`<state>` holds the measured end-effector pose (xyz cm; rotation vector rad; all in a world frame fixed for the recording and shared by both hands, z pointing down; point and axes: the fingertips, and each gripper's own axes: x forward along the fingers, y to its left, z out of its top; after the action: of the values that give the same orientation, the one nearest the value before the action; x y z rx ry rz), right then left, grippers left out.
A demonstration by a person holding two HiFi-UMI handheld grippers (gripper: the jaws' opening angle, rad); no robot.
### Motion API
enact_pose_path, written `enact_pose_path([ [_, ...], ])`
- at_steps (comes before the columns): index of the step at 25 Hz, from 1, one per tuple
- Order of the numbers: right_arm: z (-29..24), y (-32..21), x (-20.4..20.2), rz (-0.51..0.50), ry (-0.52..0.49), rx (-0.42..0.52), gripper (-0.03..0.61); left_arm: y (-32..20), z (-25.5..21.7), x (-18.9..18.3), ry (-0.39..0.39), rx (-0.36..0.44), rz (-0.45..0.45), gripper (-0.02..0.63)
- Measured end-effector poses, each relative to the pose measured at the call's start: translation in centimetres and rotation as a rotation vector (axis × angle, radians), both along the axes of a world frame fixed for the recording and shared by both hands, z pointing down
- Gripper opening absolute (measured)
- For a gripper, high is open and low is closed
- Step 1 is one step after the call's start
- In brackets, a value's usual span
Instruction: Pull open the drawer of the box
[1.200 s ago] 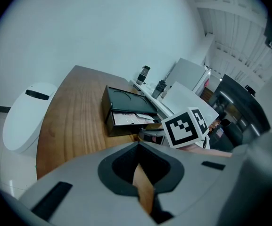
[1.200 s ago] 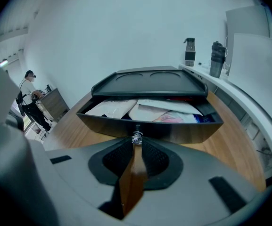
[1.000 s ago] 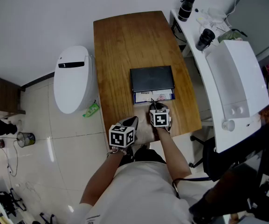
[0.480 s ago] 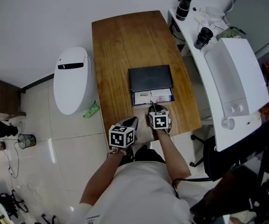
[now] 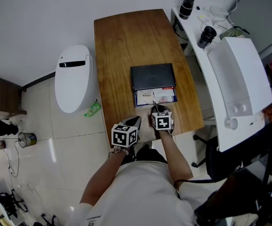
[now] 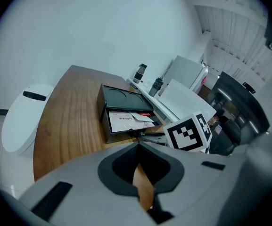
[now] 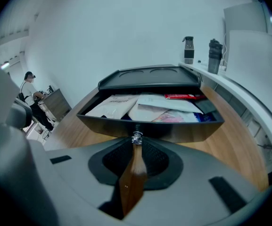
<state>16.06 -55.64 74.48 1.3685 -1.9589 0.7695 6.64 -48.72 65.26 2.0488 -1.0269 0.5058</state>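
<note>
A black box [image 5: 152, 76] lies on the wooden table [image 5: 121, 46], with its drawer [image 5: 155, 97] slid partway out toward me and papers showing inside. My right gripper [image 5: 154, 106] is at the drawer front, shut on the small metal knob [image 7: 136, 138] in the middle of the drawer's front wall [image 7: 173, 128]. My left gripper [image 5: 136, 120] hovers near the table's front edge, left of the right one, shut with nothing in it. In the left gripper view, the box [image 6: 121, 97] and open drawer [image 6: 126, 122] lie ahead, to the right.
A white rounded bin [image 5: 73, 78] stands on the floor left of the table, with a green scrap [image 5: 92, 110] beside it. To the right is a white desk with two dark bottles [image 5: 188, 6] and a large white device [image 5: 239, 88].
The drawer has come a little farther out of the box, with the right gripper still on its knob. The left gripper has barely moved.
</note>
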Motion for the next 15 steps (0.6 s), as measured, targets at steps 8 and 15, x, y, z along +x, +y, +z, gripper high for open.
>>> enact_pose_path([
  [8, 0.2, 1.0, 0.0, -0.005, -0.006, -0.007, 0.053, 0.3, 0.1, 0.5, -0.002, -0.002, 0.008, 0.002],
  [15, 0.3, 1.5, 0.0, -0.016, -0.003, -0.006, 0.054, 0.7, 0.2, 0.9, -0.004, -0.003, 0.015, 0.002],
])
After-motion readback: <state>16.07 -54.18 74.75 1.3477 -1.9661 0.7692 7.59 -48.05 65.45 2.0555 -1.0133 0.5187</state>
